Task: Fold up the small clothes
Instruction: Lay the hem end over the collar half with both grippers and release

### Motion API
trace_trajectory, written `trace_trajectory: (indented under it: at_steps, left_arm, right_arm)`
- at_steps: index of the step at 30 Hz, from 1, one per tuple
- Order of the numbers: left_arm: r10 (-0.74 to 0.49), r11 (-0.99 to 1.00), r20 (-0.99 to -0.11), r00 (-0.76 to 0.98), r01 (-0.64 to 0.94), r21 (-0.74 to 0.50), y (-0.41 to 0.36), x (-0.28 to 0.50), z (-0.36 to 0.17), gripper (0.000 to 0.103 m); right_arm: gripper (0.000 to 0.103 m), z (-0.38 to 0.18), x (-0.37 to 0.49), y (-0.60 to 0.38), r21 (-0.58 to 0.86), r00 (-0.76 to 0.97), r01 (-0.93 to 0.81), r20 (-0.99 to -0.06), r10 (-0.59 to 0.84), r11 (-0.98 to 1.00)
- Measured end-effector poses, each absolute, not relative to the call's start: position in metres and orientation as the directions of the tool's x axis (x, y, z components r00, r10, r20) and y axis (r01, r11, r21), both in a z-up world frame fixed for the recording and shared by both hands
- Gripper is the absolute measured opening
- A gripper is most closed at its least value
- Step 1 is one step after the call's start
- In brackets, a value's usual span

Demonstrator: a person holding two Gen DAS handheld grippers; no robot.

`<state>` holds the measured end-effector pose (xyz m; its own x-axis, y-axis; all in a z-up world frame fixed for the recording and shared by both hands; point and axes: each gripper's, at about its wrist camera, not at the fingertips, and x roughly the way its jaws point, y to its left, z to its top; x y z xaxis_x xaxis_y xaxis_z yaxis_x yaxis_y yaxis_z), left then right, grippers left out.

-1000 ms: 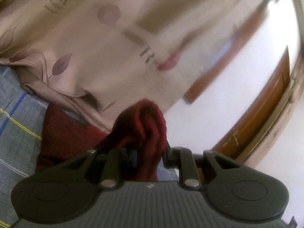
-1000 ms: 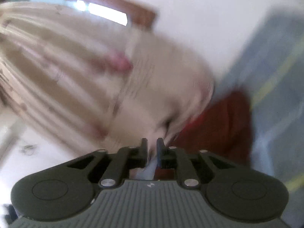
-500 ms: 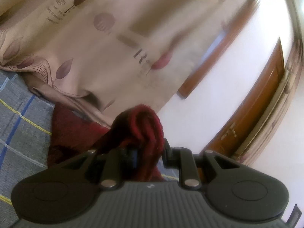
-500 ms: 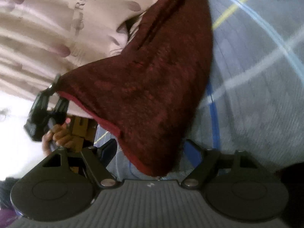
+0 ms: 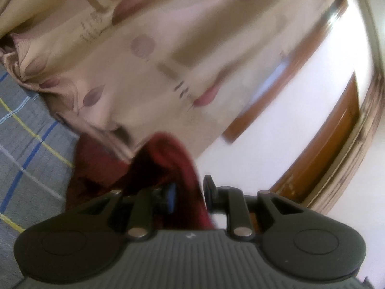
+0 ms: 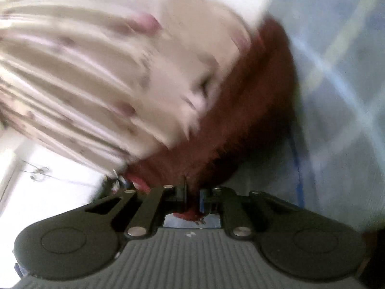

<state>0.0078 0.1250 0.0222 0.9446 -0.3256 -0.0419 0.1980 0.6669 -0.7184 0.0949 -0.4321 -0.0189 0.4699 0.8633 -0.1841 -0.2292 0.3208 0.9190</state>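
Observation:
A small dark red knitted garment (image 5: pixel 168 163) hangs between my two grippers above the bed. My left gripper (image 5: pixel 189 190) is shut on a bunched edge of it, which rises between the jaws. In the right wrist view the same red garment (image 6: pixel 240 120) spreads upward from my right gripper (image 6: pixel 192 198), whose jaws are shut on its lower corner. The right view is blurred by motion.
A grey bedsheet (image 5: pixel 26 144) with blue, yellow and white checks lies under the garment; it also shows in the right wrist view (image 6: pixel 336 96). A beige leaf-print curtain (image 5: pixel 156 48) hangs close behind. A white wall and a wooden door frame (image 5: pixel 332 144) are at the right.
Half a second ago my right gripper was open around the garment's corner; now it is shut on it and swinging. My left gripper kept its hold and shifted slightly.

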Motion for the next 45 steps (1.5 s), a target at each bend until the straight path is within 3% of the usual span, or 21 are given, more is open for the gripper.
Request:
trace_trajectory:
  at_steps: [4,12,17,23,26,30,33,36,39,42,45]
  left_arm:
    - [-0.293,0.686,0.009,0.956,0.216,-0.695,0.118,0.017,0.035,0.023]
    - [-0.204,0.75,-0.009,0.979,0.151,-0.644,0.114,0.097,0.028,0.023]
    - [-0.131,0.789,-0.04,0.991,0.08,-0.609,0.129,0.146,0.024,0.023]
    - [-0.038,0.817,-0.102,0.994,-0.028,-0.576,0.151,0.193,0.01,0.023]
    - [-0.06,0.829,-0.132,0.989,-0.024,-0.559,0.151,0.198,0.005,0.023]
    - [-0.144,0.882,-0.253,0.957,0.008,-0.471,0.141,0.193,-0.002,0.033]
    - [-0.19,0.882,-0.317,0.929,0.019,-0.472,0.144,0.186,-0.015,0.051]
    - [-0.235,0.857,-0.356,0.904,0.021,-0.514,0.153,0.182,-0.032,0.055]
    - [-0.293,0.861,-0.41,0.864,0.051,-0.507,0.15,0.189,-0.045,0.055]
    - [-0.32,0.878,-0.455,0.831,0.08,-0.472,0.14,0.2,-0.053,0.055]
    - [-0.351,0.897,-0.47,0.81,0.146,-0.418,0.129,0.212,-0.053,0.055]
  right_arm:
    - [0.016,0.019,0.129,-0.463,0.911,0.536,-0.288,-0.101,0.838,0.294]
    - [0.015,0.047,0.252,-0.452,0.882,0.568,-0.342,-0.083,0.819,0.326]
    - [0.015,0.046,0.337,-0.444,0.876,0.586,-0.301,-0.142,0.798,0.377]
    - [0.015,-0.009,0.398,-0.404,0.874,0.615,-0.18,-0.257,0.745,0.45]
    - [0.021,-0.047,0.424,-0.391,0.879,0.625,-0.093,-0.314,0.715,0.467]
    - [0.049,-0.072,0.424,-0.402,0.877,0.725,-0.016,-0.32,0.61,0.48]
    - [0.06,-0.074,0.399,-0.409,0.916,0.723,-0.07,-0.226,0.653,0.394]
    - [0.073,-0.059,0.369,-0.396,0.83,0.666,-0.194,-0.28,0.691,0.523]
    - [0.075,-0.046,0.348,-0.374,0.671,0.623,-0.321,-0.383,0.683,0.669]
    - [0.079,-0.044,0.342,-0.341,0.451,0.639,-0.355,-0.522,0.565,0.819]
    - [0.074,-0.058,0.348,-0.316,0.348,0.612,-0.374,-0.603,0.511,0.859]
